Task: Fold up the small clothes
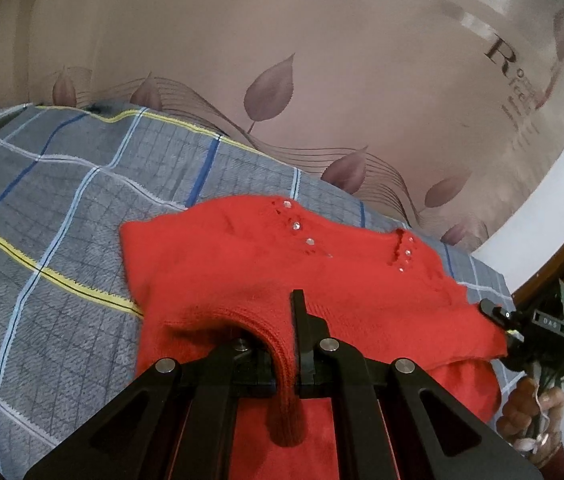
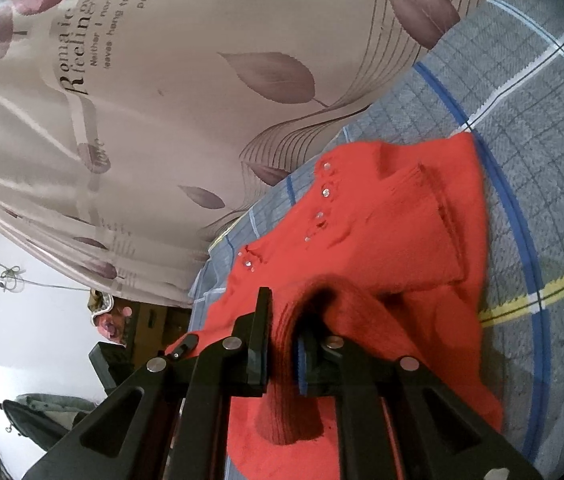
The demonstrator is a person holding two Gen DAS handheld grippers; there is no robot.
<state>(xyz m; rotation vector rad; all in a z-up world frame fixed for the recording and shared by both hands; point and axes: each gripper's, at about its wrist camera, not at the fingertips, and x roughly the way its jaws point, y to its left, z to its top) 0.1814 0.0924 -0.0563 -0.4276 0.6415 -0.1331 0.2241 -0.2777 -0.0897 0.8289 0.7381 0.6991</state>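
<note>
A red sweater (image 1: pixel 266 264) lies on a grey checked blanket (image 1: pixel 62 208), which covers a bed in front of a curtain (image 1: pixel 322 60) printed with leaves. The left gripper (image 1: pixel 282 332) has its fingers (image 1: pixel 300 320) closed on a ribbed edge of the sweater, and this edge hangs down between them. The right gripper (image 2: pixel 282 332) grips another ribbed edge in the same way (its fingers (image 2: pixel 262 320) stand a little less narrow). The near part of the sweater is lifted by both grippers, while the far part, with small shiny stones (image 2: pixel 325 191), rests on the blanket.
</note>
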